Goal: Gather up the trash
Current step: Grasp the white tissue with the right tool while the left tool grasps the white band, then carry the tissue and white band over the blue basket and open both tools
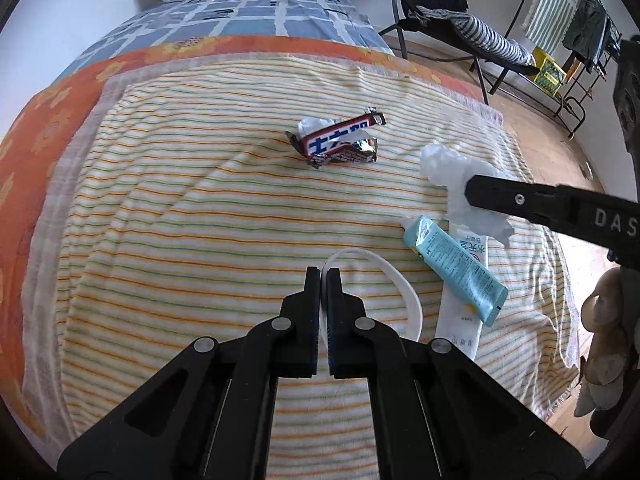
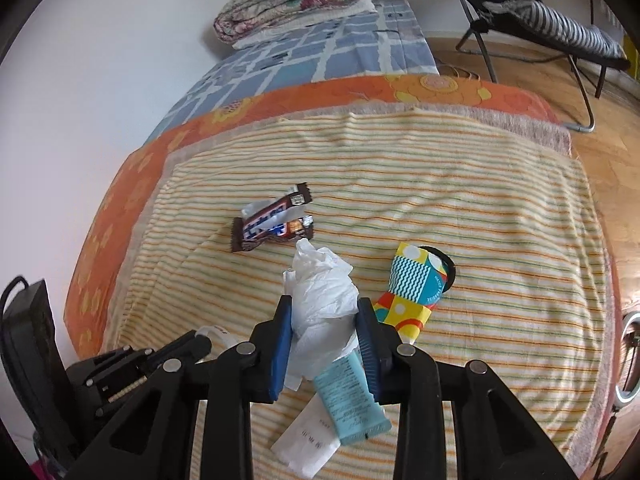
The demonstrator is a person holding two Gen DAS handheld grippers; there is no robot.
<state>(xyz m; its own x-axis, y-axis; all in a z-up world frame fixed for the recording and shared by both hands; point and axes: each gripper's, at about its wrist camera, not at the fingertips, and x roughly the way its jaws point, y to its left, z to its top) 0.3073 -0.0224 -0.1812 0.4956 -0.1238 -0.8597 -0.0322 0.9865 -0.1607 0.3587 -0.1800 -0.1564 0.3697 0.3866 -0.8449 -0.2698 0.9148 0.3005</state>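
Note:
My right gripper (image 2: 325,312) is shut on a crumpled white tissue (image 2: 322,292), held just above the striped towel (image 2: 480,208); the tissue also shows in the left wrist view (image 1: 448,164). Under it lie a light-blue tube (image 2: 352,400) and a white paper packet (image 2: 306,446). My left gripper (image 1: 323,276) is shut on the rim of a white bag (image 1: 404,296), held low over the towel. A torn brown candy wrapper (image 1: 340,142) lies further back, also in the right wrist view (image 2: 272,224). A colourful paper cup (image 2: 416,284) lies on its side to the right.
The towel covers an orange floral blanket (image 1: 36,120) on a bed. A folded quilt (image 2: 292,0) sits at the far end. A black folding chair (image 2: 540,8) stands on the wooden floor to the right. The bed's right edge drops to the floor.

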